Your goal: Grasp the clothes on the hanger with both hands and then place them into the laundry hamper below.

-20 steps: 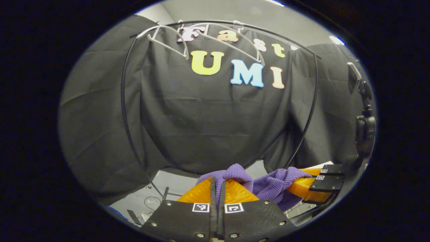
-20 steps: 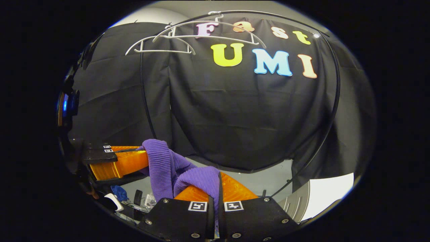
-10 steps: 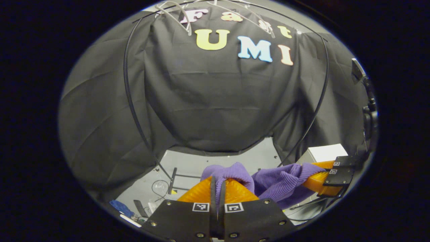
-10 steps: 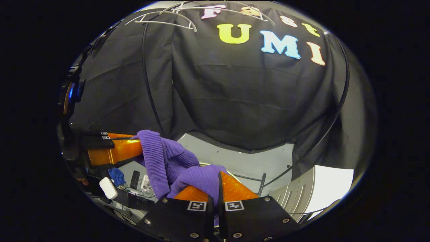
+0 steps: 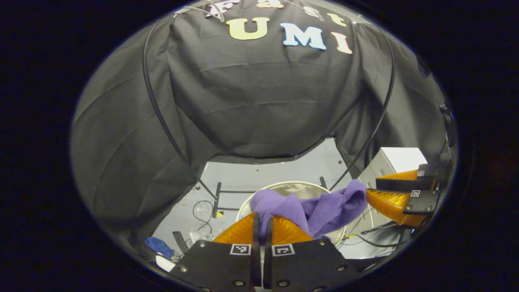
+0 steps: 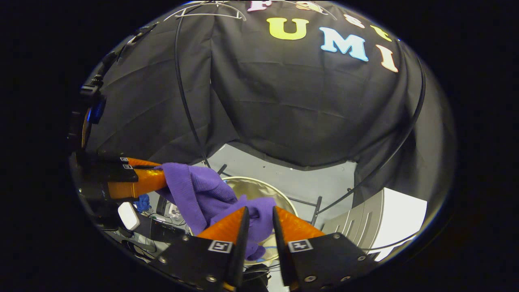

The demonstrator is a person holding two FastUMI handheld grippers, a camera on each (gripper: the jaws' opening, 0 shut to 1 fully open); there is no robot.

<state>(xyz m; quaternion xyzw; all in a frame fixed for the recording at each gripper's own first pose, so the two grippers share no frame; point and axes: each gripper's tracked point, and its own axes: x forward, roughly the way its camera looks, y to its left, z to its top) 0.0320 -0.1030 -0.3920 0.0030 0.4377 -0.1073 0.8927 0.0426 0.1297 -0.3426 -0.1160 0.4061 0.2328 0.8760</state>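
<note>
A purple knitted garment (image 5: 320, 207) hangs between my two grippers, above the round hamper (image 5: 279, 184) with a pale lining. In the left gripper view, my left gripper (image 5: 262, 219) is shut on one bunched end of it. The right gripper (image 5: 371, 187) shows at the right with its jaws apart at the other end. In the right gripper view, my right gripper (image 6: 260, 210) stands open, with a fold of the garment (image 6: 194, 190) still lying between its fingers over the hamper (image 6: 259, 183). The left gripper (image 6: 162, 178) at the left pinches the cloth.
White hangers (image 6: 211, 10) hang bare on the black tube rack (image 5: 156, 109) at the top. A white cabinet (image 6: 401, 215) stands at the right of the hamper. Cables and a blue rag (image 5: 160, 245) lie on the grey floor at the left.
Both grippers have come down with the garment, and the hamper now shows below them. The right gripper, shut on the cloth before, has opened its jaws.
</note>
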